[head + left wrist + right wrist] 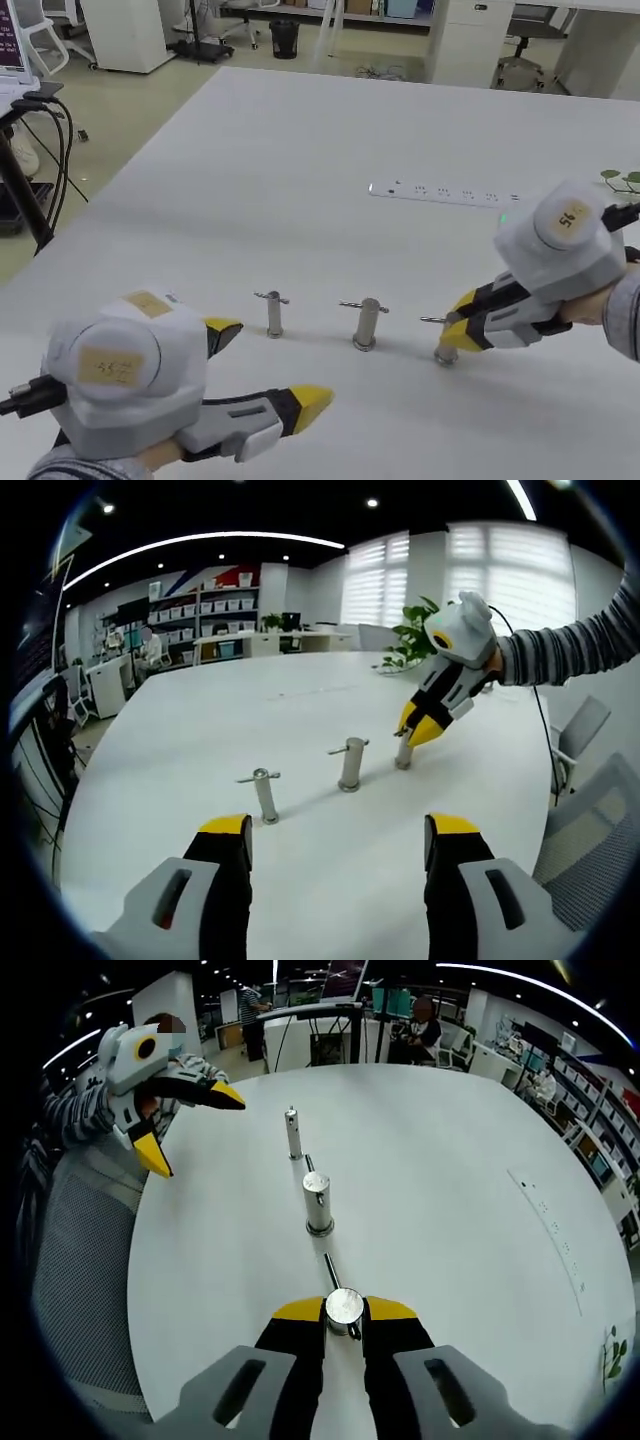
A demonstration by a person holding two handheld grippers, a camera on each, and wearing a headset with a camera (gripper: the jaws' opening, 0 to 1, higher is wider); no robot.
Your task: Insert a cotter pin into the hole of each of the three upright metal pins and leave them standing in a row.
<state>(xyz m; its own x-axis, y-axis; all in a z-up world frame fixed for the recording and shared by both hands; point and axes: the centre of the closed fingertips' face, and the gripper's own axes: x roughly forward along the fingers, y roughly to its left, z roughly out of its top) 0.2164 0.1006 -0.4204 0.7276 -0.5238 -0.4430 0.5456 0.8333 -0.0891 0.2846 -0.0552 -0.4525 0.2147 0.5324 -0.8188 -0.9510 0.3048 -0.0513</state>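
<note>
Pins [366, 325] upright, cotters [350, 305] horizontal

Silver pins [365, 322]; white table [300, 180]; left gripper [338, 826], right gripper [344, 1312] yellow-tipped, black jaws; sleeve [570, 645] striped, seemingly grey-white.

Metal, upright in row: left pin [274, 316], mid pin [366, 326], right pin [446, 354]; cotter pin [270, 297] thru each top.

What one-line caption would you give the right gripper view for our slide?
Right gripper shut on the nearest metal pin of three standing in a row; left gripper open beyond.
</note>
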